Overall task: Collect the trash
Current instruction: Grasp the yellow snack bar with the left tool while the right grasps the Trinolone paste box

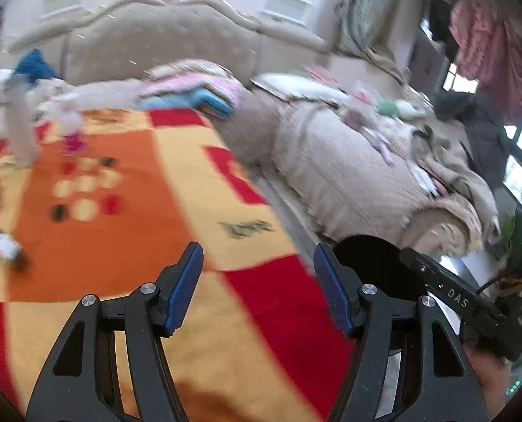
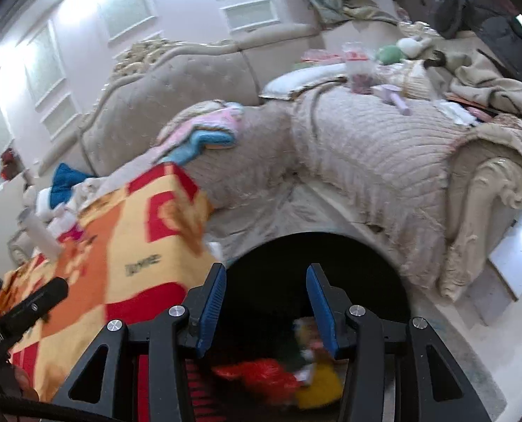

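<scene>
Right gripper (image 2: 265, 302) gapes empty above bin (image 2: 384, 274); left gripper (image 1: 257, 283), spread empty, overhangs blanket (image 1: 120, 246) edge.

We see a fleecy matt blanket (image 1: 127, 239), a quilted cloth sofa (image 2: 377, 154), glossy crinkled plastic wrappers (image 2: 264, 376) and a polished floor (image 2: 521, 256).

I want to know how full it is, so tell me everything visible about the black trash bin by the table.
The black trash bin has a round, dark opening and stands upright on the pale floor between the blanket-covered table and the sofa. Its material is hard to judge. Inside lie colourful wrappers: red, yellow and some green, blurred. The right gripper hovers open above it, touching nothing. The left wrist view shows only part of its rim.
</scene>
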Motion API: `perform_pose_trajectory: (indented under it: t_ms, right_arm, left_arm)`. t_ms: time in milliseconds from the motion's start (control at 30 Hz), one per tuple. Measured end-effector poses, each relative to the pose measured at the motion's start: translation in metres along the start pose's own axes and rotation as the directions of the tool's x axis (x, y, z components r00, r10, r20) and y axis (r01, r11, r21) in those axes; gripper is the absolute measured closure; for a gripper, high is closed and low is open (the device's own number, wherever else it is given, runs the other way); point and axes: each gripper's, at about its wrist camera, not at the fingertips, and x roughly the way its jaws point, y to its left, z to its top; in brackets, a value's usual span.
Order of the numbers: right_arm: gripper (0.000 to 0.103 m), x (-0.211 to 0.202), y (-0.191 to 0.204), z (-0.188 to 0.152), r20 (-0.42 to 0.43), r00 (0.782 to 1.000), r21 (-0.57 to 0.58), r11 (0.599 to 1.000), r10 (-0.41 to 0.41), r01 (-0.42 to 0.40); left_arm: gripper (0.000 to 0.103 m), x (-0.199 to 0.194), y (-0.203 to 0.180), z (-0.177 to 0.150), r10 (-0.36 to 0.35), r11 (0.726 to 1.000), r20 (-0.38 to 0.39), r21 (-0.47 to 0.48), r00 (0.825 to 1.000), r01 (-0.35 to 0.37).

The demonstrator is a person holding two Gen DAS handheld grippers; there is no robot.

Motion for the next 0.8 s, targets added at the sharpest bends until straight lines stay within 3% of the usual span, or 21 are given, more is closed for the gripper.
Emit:
perform_pose_trajectory:
  t_ms: [167, 267, 367, 467, 567, 667, 733, 800]
  right_arm:
    - [0.057, 0.005, 0.072, -0.016, -0.047, 0.985, -0.134, 0.977, 0.164, -0.168]
    - [0.057, 0.013, 0.126, -0.034, -0.122, 0.962, -0.27, 0.924, 0.245, -0.27]
    - [0.057, 0.025, 0.17, -0.056, -0.2, 0.945, -0.394, 0.862, 0.259, -0.32]
    - [0.057, 0.039, 0.192, -0.073, -0.255, 0.933, -0.437, 0.831, 0.253, -0.345]
    - [0.057, 0.047, 0.206, -0.084, -0.274, 0.929, -0.461, 0.813, 0.25, -0.355]
    - [0.057, 0.048, 0.212, -0.088, -0.274, 0.928, -0.471, 0.805, 0.254, -0.36]
    - [0.057, 0.045, 0.215, -0.086, -0.265, 0.925, -0.46, 0.808, 0.273, -0.37]
    - [0.057, 0.04, 0.217, -0.082, -0.247, 0.912, -0.433, 0.805, 0.326, -0.405]
  left_arm:
    - [0.039, -0.05, 0.095, 0.002, 0.136, 0.99, 0.022, -0.041, 0.99, -0.135]
    - [0.038, -0.072, 0.16, -0.001, 0.241, 0.969, 0.016, -0.065, 0.97, -0.24]
    - [0.037, -0.085, 0.234, -0.008, 0.364, 0.927, -0.016, -0.091, 0.931, -0.364]
    - [0.037, -0.081, 0.291, -0.014, 0.374, 0.912, -0.08, -0.152, 0.924, -0.382]
    - [0.037, -0.053, 0.3, -0.012, 0.34, 0.931, -0.134, -0.094, 0.931, -0.353]
    - [0.037, -0.029, 0.299, -0.011, 0.408, 0.909, -0.148, -0.028, 0.901, -0.416]
    - [0.038, -0.015, 0.31, -0.013, 0.428, 0.894, -0.178, -0.061, 0.886, -0.444]
    - [0.05, -0.009, 0.324, -0.019, 0.42, 0.889, -0.208, -0.105, 0.884, -0.447]
